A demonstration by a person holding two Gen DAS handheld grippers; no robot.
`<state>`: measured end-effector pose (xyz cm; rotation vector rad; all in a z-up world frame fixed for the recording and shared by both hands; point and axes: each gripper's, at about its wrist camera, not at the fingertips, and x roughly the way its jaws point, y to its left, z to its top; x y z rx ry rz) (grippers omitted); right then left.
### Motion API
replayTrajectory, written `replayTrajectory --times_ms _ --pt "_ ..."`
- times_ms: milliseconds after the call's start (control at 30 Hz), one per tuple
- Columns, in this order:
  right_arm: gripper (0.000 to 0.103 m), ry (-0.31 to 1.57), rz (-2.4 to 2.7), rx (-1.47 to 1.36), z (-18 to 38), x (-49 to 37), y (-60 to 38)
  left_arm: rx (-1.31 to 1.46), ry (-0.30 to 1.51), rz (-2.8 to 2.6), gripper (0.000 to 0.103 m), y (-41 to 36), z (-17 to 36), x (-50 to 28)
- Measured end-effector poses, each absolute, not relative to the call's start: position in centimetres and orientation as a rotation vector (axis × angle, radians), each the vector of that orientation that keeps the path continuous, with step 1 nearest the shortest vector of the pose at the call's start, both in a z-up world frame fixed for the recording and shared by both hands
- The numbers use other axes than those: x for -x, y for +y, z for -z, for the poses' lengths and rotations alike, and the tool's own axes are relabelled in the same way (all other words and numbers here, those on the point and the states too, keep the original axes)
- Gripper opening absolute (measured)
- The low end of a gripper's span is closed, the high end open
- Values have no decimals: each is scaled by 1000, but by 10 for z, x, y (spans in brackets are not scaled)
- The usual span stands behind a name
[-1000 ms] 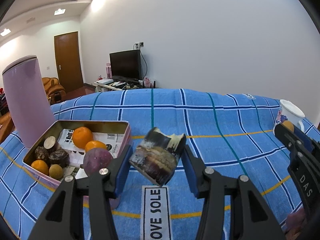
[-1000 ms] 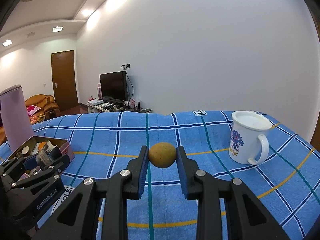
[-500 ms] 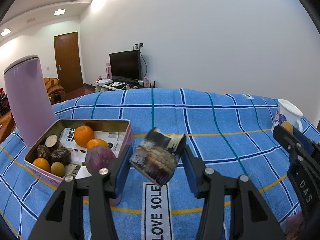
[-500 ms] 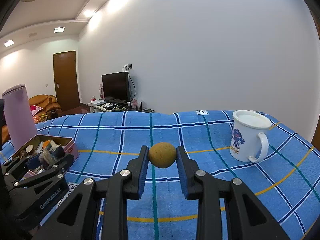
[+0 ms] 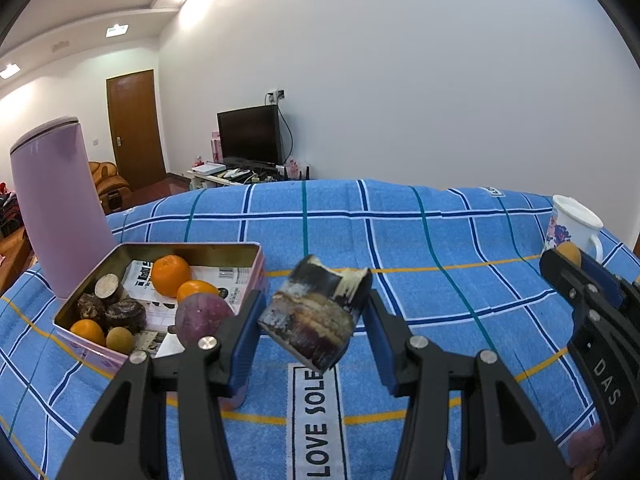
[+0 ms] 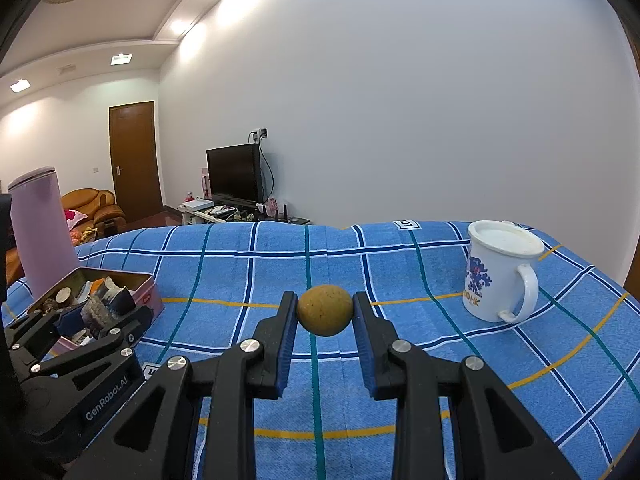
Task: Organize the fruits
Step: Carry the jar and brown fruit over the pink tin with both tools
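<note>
Left gripper (image 5: 314, 322): closed on a dark, cylindrical chunk (image 5: 316, 316), tilted, held above the blue checked cloth (image 5: 420, 248) just beside the right wall of the pink tin (image 5: 258, 276). Right gripper (image 6: 325, 316): clamped on a small round yellow-brown fruit (image 6: 325, 309), raised over the middle of the cloth. Tin near the left edge of the cloth, loaded with oranges (image 5: 171, 275), a purple fruit (image 5: 202, 316), dark pieces (image 5: 124, 314) and printed paper. Tall lilac container (image 5: 60, 208) upright behind the tin. White mug (image 6: 498, 274) upright near the right edge.
</note>
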<state>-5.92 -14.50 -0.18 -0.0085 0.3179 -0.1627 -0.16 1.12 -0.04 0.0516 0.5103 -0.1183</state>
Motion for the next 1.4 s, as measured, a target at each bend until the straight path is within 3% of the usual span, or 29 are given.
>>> replayTrajectory --times_ms 633,1400 --pt "30 344 124 26 5 56 -124 -54 492 134 52 33 -8 9" --pt "30 360 -29 42 12 25 -29 -74 435 -9 52 136 -13 -32"
